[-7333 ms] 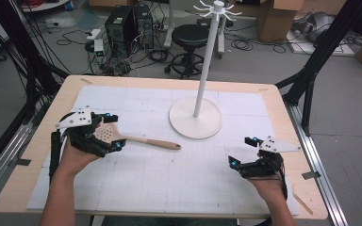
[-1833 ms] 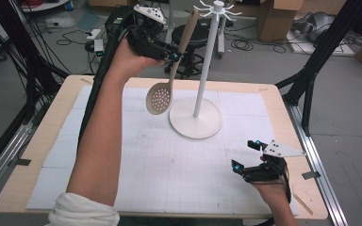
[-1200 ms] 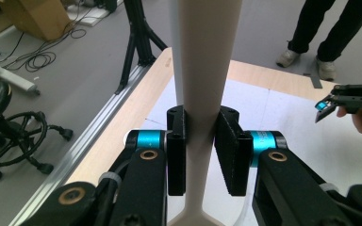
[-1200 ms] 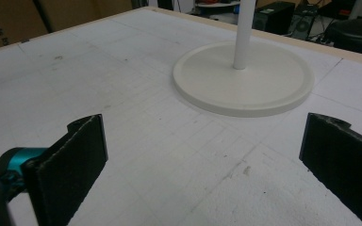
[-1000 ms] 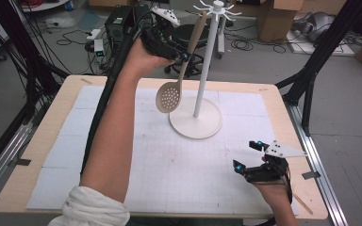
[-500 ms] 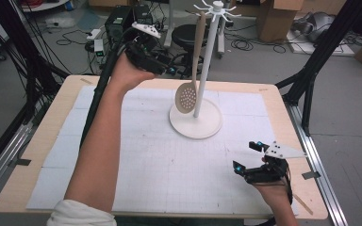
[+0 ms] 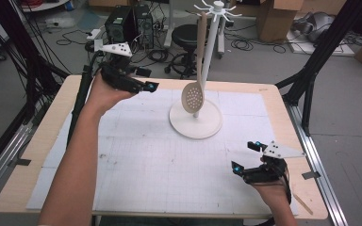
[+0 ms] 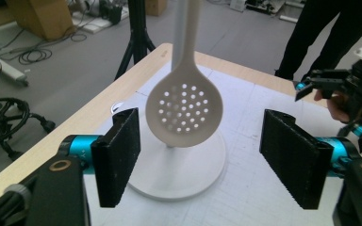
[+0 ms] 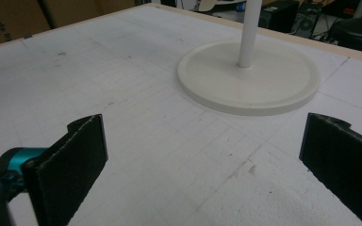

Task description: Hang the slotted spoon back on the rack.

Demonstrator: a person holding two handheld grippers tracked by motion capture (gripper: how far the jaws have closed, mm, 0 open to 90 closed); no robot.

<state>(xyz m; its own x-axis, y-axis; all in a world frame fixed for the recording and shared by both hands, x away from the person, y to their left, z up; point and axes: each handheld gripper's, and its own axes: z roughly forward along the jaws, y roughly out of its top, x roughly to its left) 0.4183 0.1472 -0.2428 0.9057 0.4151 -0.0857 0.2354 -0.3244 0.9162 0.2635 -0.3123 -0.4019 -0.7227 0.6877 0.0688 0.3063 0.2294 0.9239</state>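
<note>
A: What differs from half a second ago?

B: The left gripper (image 7: 143, 84) has drawn back from the slotted spoon (image 7: 193, 96) toward the far left of the surface (image 7: 136, 155). A moment ago it was raised close to the handle; now the spoon hangs on its own from a peg of the white stand (image 7: 207, 66). Seven seconds back the spoon lay flat on the surface in that gripper's jaws.

A: How do the jaws stand?

B: Wide apart, holding nothing. In the left gripper view the two black pads (image 8: 118, 155) flank the spoon's bowl (image 8: 185, 112) without touching it; the bowl sits farther off, in front of the stand's pole.

A: And the right gripper?

B: The right gripper (image 7: 245, 157) rests low near the right front corner of the surface, about where it was in every earlier picture. Its jaws are spread wide too, empty, with the stand's round base (image 9: 250, 77) ahead of them in the right gripper view.

A: How does the spoon lie?

B: Long axis close to vertical, handle up at the pegs, perforated bowl down, just beside the pole and above the base. Its holed face turns toward the left gripper.
</note>
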